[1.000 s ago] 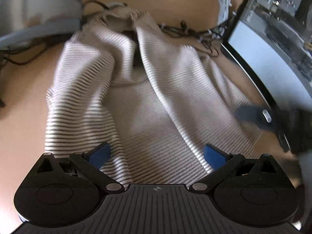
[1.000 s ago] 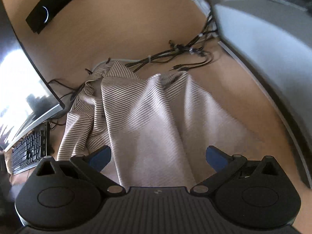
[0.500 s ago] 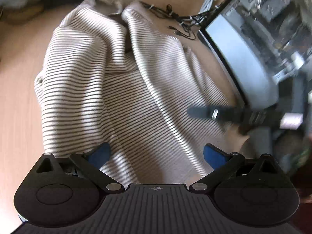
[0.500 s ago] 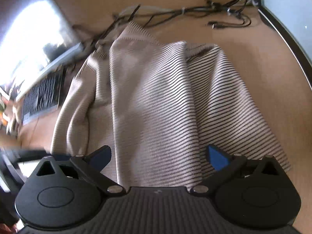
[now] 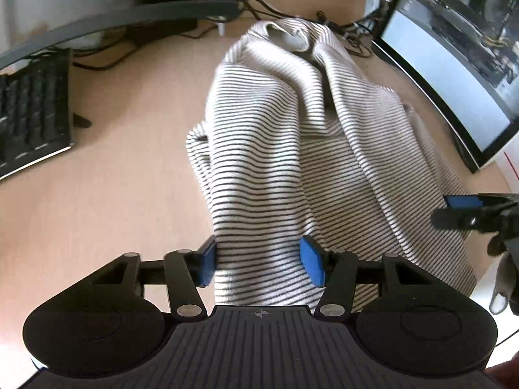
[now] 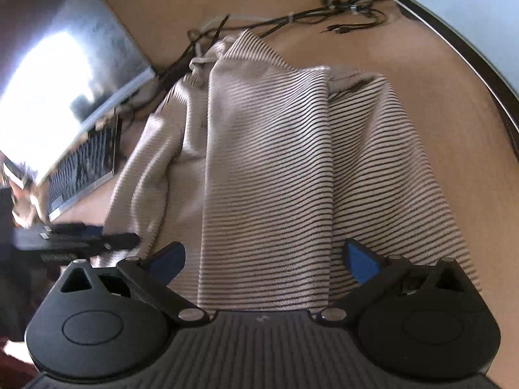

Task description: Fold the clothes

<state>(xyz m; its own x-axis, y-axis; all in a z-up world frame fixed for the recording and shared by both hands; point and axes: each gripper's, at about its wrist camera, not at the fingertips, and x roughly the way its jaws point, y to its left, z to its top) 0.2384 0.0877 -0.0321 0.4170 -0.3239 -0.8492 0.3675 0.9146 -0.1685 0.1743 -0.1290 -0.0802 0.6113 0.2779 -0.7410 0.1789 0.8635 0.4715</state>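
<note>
The left gripper (image 5: 259,261) points low along the wooden desk (image 5: 123,175), its blue pads partly closed around a raised fold at the near edge of the striped shirt (image 5: 292,162); the left pad touches the cloth, the right pad stands just off it. The right gripper (image 6: 264,261) hovers over the shirt's other near edge, jaws wide apart, holding nothing. The shirt lies bunched on the desk between a keyboard (image 5: 32,113) and a curved monitor (image 5: 454,64), cables (image 6: 324,19) beyond its collar
</note>
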